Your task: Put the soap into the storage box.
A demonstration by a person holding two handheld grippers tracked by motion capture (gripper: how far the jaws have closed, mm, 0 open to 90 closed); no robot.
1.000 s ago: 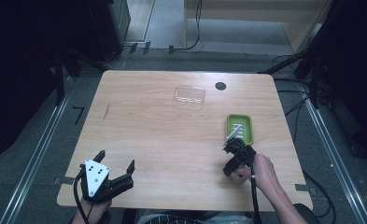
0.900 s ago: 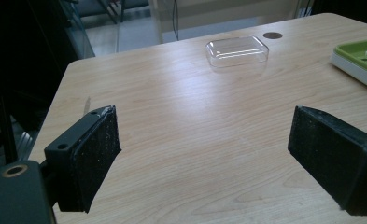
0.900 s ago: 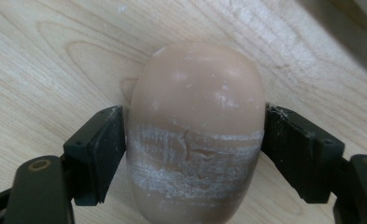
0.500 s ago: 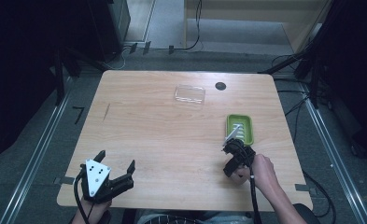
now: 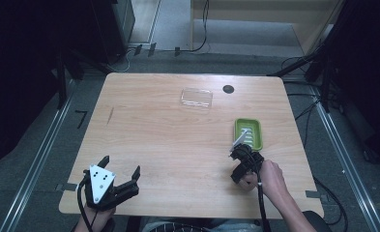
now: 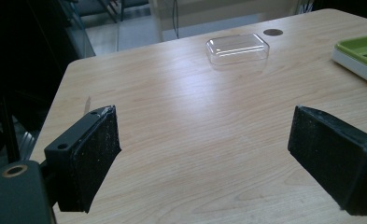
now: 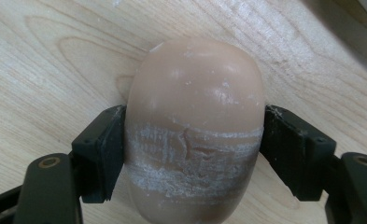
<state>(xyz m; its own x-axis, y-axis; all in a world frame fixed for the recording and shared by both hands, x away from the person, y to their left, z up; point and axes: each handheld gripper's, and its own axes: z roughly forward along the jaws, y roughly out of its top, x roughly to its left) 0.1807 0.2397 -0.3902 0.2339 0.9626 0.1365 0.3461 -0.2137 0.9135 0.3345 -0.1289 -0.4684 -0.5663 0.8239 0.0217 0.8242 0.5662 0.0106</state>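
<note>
Right claw (image 7: pixel 193 154): clamped on tan soap bar (image 7: pixel 195 126), just short of green dish (image 5: pixel 248 134).
Left claw (image 6: pixel 204 158): open, empty, well apart from dish.
Step, probably: lift clear of desk (image 5: pixel 168 140), keep squeeze even.

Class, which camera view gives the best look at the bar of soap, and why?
The right gripper view: the soap appears large, clamped between the right gripper's jaws, with a scuffed whitish band visible. In the high view that gripper hides it. The left gripper view looks at other parts of the table.
</note>
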